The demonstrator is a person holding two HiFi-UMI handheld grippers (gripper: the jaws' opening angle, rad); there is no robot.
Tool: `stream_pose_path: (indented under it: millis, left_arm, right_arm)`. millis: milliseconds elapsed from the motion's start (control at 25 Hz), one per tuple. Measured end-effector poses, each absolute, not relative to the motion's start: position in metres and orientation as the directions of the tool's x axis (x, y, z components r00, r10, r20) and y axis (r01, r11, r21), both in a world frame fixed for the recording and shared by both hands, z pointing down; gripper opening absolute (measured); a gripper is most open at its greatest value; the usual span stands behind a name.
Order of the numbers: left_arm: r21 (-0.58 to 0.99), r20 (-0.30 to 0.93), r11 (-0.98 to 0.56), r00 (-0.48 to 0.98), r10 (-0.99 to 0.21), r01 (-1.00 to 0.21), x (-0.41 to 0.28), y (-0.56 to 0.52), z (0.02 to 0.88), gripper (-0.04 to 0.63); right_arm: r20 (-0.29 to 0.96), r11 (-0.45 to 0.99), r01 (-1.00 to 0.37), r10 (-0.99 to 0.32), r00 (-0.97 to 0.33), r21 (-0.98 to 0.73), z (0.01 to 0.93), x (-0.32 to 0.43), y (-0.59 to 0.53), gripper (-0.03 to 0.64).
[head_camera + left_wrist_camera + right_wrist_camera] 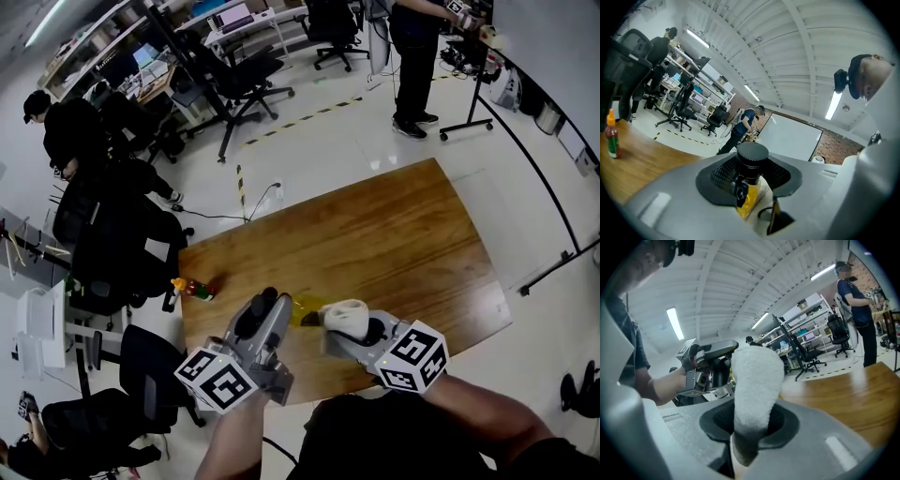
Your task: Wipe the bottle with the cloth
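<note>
I'm clamping bottle (pixel 752 158) in left hand-held gripper (pixel 750 180) | pinching cloth (pixel 757 380) in right hand-held gripper (pixel 751 430) | risk: rubbing too hard, levering bottle loose.

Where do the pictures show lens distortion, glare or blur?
Head view: strong fisheye, the edges of the table bow, and the glossy floor shows soft glare. Left gripper view: dark round vignette, a lamp is blown out, the bottle is fairly sharp. Right gripper view: same vignette; the cloth is close and slightly soft.
</note>
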State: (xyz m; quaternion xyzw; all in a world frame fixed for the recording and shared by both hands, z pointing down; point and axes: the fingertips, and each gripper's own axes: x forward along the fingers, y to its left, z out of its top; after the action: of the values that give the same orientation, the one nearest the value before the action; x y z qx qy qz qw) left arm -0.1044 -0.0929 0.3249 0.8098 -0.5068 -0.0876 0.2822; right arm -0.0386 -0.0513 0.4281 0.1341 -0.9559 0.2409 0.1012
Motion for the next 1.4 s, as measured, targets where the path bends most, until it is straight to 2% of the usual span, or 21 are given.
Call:
stream_pose_path:
  millis: [400,840,920,1000,1080,1280,1400]
  left_arm:
    - [0.504,0.130,-0.391,0.515,-0.847,-0.770,-0.095,-0.089,0.316,0.172]
    - [0.374,0.130,-0.520,0.598,-0.791,-0.768,-0.072,-0.083,0.316,0.172]
    - [0.360,0.142,-0.536,0.613,-0.777,-0.763,-0.068,-0.081,0.321,0.172]
    - [0.339,0.160,-0.552,0.625,-0.764,-0.762,-0.063,-0.080,0.327,0.172]
    - [0.327,0.172,-0.563,0.634,-0.754,-0.759,-0.059,-0.079,0.330,0.172]
    - [0.243,0.148,-0.668,0.707,-0.691,-0.703,-0.044,-0.071,0.329,0.170]
    - [0.194,0.133,-0.743,0.768,-0.626,-0.640,-0.031,-0.060,0.325,0.170]
  right_arm:
    - [0.319,0.828,-0.342,-0.210,-0.924,-0.445,0.457,-0.018,-0.046,0.087]
    - [0.458,0.764,-0.432,-0.203,-0.866,-0.478,0.509,0.012,-0.048,0.086]
    - [0.453,0.739,-0.437,-0.200,-0.869,-0.512,0.513,0.017,-0.050,0.086]
    - [0.399,0.709,-0.414,-0.201,-0.895,-0.571,0.502,0.020,-0.053,0.086]
    - [0.292,0.664,-0.342,-0.191,-0.937,-0.665,0.477,0.019,-0.057,0.086]
    - [-0.086,0.547,0.025,-0.085,-0.993,-0.837,0.392,0.009,-0.059,0.085]
    - [-0.172,0.532,0.121,-0.048,-0.984,-0.838,0.367,0.000,-0.059,0.084]
